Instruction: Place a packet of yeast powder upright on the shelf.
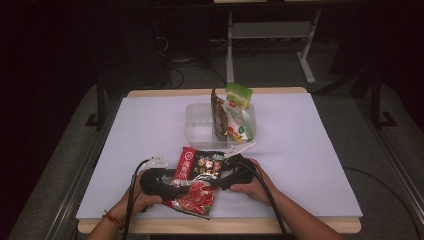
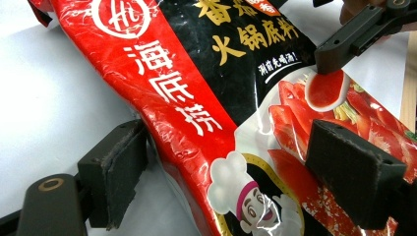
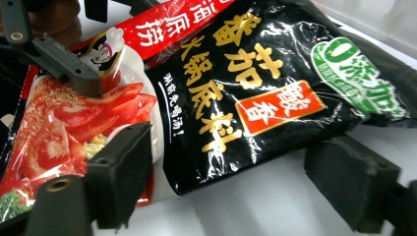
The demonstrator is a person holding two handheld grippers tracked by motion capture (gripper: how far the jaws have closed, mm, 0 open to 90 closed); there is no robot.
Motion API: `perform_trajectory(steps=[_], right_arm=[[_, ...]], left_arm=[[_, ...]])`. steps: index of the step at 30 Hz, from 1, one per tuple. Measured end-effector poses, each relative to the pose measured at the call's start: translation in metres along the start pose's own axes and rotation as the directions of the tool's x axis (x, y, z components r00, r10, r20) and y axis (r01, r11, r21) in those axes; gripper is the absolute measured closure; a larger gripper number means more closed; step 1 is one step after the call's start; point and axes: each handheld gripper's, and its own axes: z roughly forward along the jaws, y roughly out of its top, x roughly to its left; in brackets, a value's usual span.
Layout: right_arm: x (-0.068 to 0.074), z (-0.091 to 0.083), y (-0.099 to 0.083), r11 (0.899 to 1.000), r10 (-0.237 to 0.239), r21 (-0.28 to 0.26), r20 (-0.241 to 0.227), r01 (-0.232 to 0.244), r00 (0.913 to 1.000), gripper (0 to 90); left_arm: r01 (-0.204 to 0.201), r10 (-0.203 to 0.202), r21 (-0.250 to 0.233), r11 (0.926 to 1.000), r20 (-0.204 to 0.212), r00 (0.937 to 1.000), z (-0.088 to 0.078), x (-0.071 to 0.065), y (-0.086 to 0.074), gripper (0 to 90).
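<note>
Seemingly loose, left tongs (image 2: 216, 182) straddling sauce packet (image 2: 221, 98), edges cropped

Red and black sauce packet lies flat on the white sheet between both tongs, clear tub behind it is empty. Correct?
Not quite: the clear tub is not empty. The high view shows two packets standing in its right end. The rest holds: the red and black sauce packet lies on the white sheet between the left tongs and right tongs.

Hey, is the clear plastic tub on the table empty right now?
No, in the high view the clear tub holds upright snack packets, among them one with a green top.
</note>
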Motion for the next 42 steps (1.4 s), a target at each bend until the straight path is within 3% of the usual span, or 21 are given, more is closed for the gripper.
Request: perform_trajectory(steps=[5, 11, 18, 23, 30, 35, 38, 42], right_arm=[[0.001, 0.003, 0.001, 1.0, -0.01, -0.018, 0.027, 0.011, 0.9996, 19.4], [-0.005, 0.002, 0.003, 0.994, 0.039, -0.106, 0.039, -0.035, 0.9985, 40.2], [-0.007, -0.006, 0.002, 0.984, 0.044, -0.176, 0.043, -0.036, 0.9981, 59.4], [-0.002, -0.014, 0.004, 0.975, 0.009, -0.221, 0.063, 0.005, 0.998, 68.0], [0.007, -0.031, 0.009, 0.954, -0.012, -0.297, 0.089, 0.038, 0.996, 76.3], [0.015, -0.042, 0.012, 0.938, -0.053, -0.335, 0.103, 0.085, 0.9933, 79.9], [0.021, -0.046, 0.015, 0.929, -0.08, -0.355, 0.098, 0.11, 0.992, 81.5], [0.026, -0.049, 0.016, 0.923, -0.11, -0.36, 0.099, 0.138, 0.989, 81.9]], left_arm=[[-0.026, 0.026, 0.003, 0.9997, -0.015, 0.9995, -0.002, -0.002, -0.001, 16.0], [-0.03, 0.03, -0.019, 0.9994, -0.02, 0.9994, -0.007, -0.002, -0.004, 20.4], [-0.038, 0.037, -0.04, 0.9985, -0.033, 0.9988, -0.01, -0.002, -0.003, 24.8], [-0.044, 0.041, -0.067, 0.9968, -0.048, 0.998, -0.015, -0.004, -0.001, 30.5], [-0.08, 0.072, -0.123, 0.9892, -0.066, 0.9952, -0.025, -0.01, 0.005, 39.0], [-0.09, 0.075, -0.178, 0.9799, -0.092, 0.9929, -0.031, -0.012, 0.01, 39.4], [-0.078, 0.062, -0.192, 0.9783, -0.092, 0.9938, -0.032, -0.012, 0.011, 37.3], [-0.06, 0.047, -0.195, 0.979, -0.068, 0.9965, -0.029, -0.011, 0.011, 31.0]])
